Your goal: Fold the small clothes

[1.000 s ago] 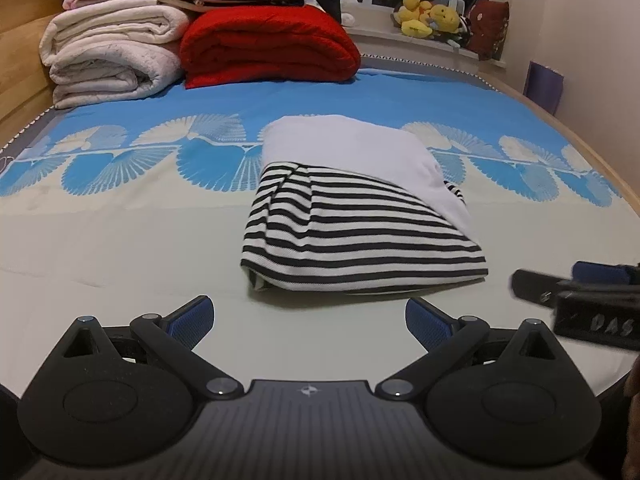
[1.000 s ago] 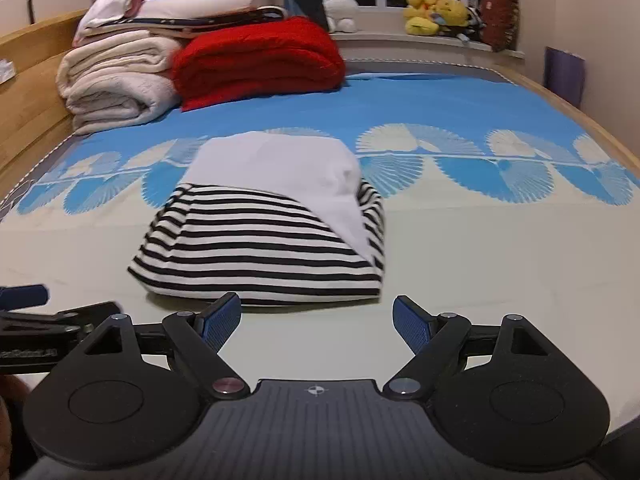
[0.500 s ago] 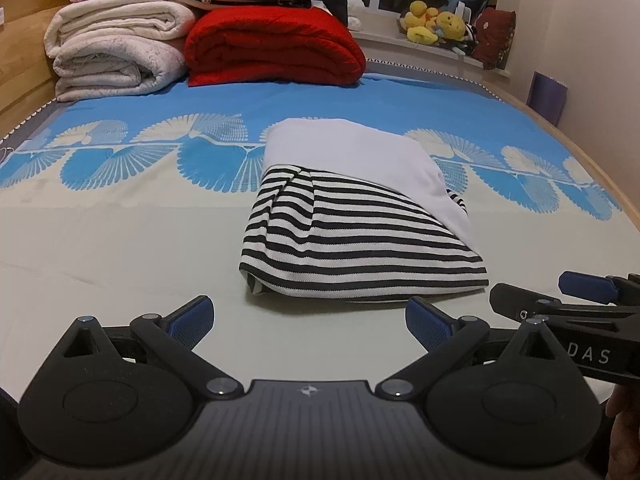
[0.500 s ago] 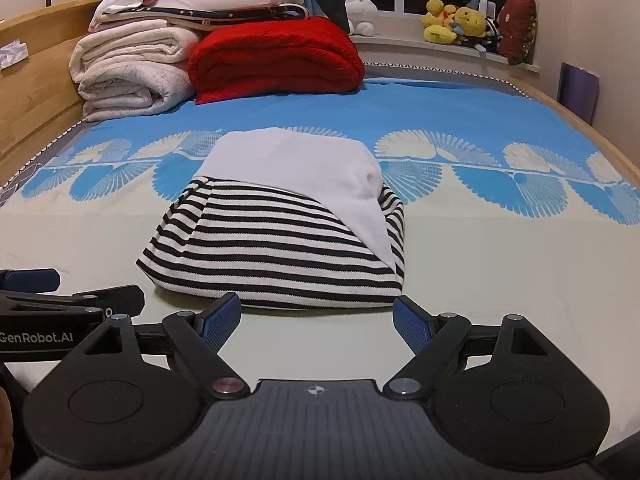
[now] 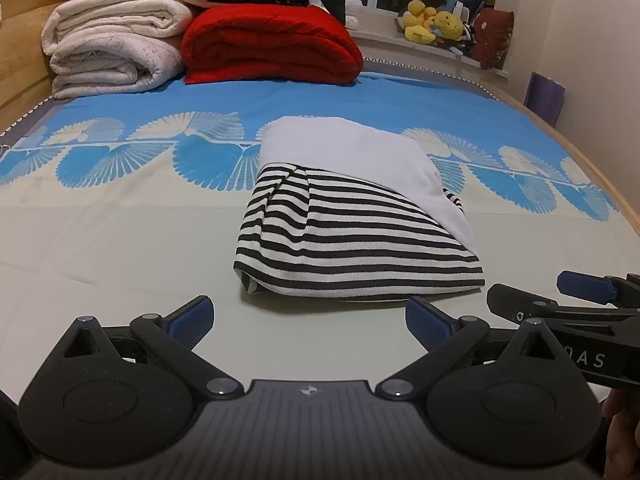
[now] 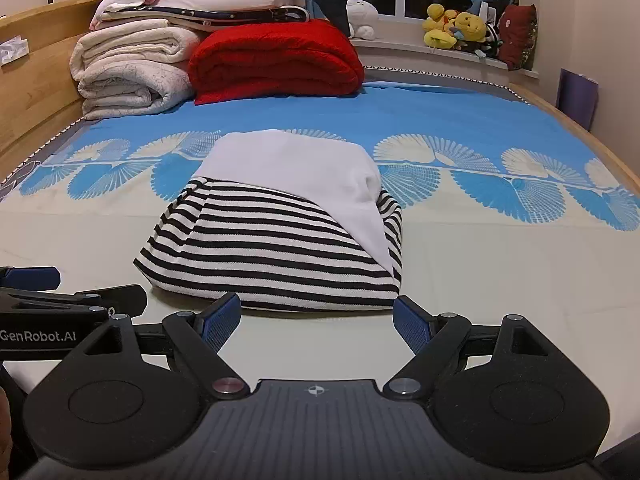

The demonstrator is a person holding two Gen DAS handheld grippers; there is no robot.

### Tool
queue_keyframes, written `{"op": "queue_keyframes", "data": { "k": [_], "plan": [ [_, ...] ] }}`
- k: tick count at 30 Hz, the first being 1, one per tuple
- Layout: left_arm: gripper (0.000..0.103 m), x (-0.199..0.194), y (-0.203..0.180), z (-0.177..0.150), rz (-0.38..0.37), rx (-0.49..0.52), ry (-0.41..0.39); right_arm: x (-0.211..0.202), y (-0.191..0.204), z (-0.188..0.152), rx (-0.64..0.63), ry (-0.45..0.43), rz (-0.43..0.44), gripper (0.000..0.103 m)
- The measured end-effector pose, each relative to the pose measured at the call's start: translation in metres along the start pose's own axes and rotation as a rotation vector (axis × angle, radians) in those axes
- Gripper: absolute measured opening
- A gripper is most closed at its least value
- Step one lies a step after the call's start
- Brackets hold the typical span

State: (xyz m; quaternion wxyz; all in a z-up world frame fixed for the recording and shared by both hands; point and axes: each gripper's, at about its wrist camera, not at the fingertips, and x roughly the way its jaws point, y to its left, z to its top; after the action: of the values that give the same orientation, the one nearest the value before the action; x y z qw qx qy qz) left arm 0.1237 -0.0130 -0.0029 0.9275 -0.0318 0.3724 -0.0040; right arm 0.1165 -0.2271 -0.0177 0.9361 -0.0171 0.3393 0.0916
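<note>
Both tongs, left tongs [image 5: 308, 320] & right tongs [image 6: 316, 318], spread wide, empty. Striped garment [image 5: 352, 248] on bed [image 5: 120, 248]: approx. folded. Rec.: grip near hem corners evenly, lift together.

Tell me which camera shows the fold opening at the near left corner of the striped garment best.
The left wrist view. There the striped garment shows its near left corner, where the layers gape slightly. The right wrist view shows the same garment, but that corner looks closed, with no gap visible.
</note>
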Motion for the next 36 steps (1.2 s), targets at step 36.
{"op": "queue_keyframes", "data": {
  "k": [36],
  "plan": [
    [0.102, 0.0020, 0.0019, 0.0011, -0.002, -0.002, 0.008, 0.0013, 0.0002, -0.0002, -0.003, 0.007, 0.000, 0.084]
  ]
}}
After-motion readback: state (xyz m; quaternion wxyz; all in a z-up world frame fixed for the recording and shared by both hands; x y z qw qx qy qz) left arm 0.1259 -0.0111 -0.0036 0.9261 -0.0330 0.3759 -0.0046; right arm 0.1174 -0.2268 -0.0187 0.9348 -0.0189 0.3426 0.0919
